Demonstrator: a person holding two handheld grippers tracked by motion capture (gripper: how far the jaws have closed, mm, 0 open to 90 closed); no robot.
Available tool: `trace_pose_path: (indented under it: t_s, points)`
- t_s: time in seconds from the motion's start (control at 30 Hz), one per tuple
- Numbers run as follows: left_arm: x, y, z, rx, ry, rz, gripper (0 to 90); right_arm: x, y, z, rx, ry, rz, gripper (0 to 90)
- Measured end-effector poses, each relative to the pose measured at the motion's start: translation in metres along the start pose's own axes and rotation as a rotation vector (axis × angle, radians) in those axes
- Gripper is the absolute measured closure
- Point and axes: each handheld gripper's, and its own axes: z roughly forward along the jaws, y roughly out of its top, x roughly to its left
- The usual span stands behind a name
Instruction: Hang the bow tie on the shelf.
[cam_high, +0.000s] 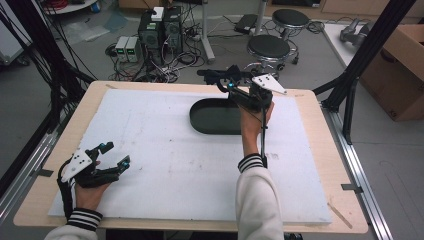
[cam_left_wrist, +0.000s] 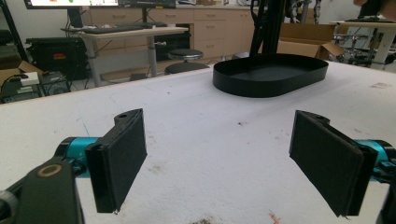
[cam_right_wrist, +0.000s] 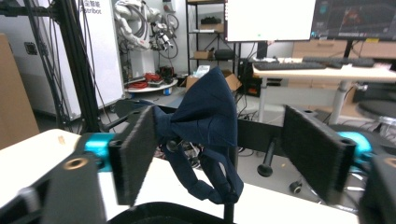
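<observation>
a wide wooden table (cam_high: 320, 150) carries a white foam board (cam_high: 165, 165) that covers most of its top. on the far part of the board, right of the middle, sits a black oval tray (cam_high: 210, 120), low-walled; in the left gripper view the tray (cam_left_wrist: 271, 74) lies far off beyond the pads. the right gripper (cam_high: 235, 86) is held above the tray's far right rim, the right hand (cam_high: 256, 116) reaching in from the near side with a striped cuff behind it. in the right gripper view its jaws stand well apart, and a navy bow tie (cam_right_wrist: 205, 116) with a dangling strap hangs between them, close against the left pad (cam_right_wrist: 135, 149) and well clear of the other; whether the cloth still touches that pad is hard to judge from this angle, but the pads do not clamp it. in the high view the bow tie (cam_high: 222, 76) shows as a dark shape at the gripper's tip over the far edge of the table. the left gripper (cam_high: 114, 156) rests at the near left corner of the board, its jaws spread wide with nothing between them, held by the left hand (cam_high: 90, 185).
</observation>
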Motion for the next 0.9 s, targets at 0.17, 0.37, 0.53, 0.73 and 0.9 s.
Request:
trace_pose_path:
  t_s: [0.17,0.37,0.53,0.73,0.9]
  points:
    - [0.000,0.000,0.000,0.001,0.000,0.005,19.0,0.001,0.001,-0.023,-0.004,0.017,-0.040,20.0]
    - [-0.001,0.000,0.000,0.001,0.005,0.006,18.6,-0.002,0.002,-0.063,-0.026,0.025,-0.074,18.7]
    - [0.000,0.000,0.001,0.008,0.014,-0.005,18.7,-0.009,-0.004,-0.095,-0.018,0.036,-0.091,16.7]
    - [-0.001,0.000,0.000,0.005,0.016,0.003,18.6,-0.017,-0.018,-0.133,0.020,0.051,-0.093,11.5]
    - [-0.001,0.000,0.000,0.005,0.019,0.004,18.6,-0.018,-0.027,-0.159,-0.007,0.047,-0.093,11.3]
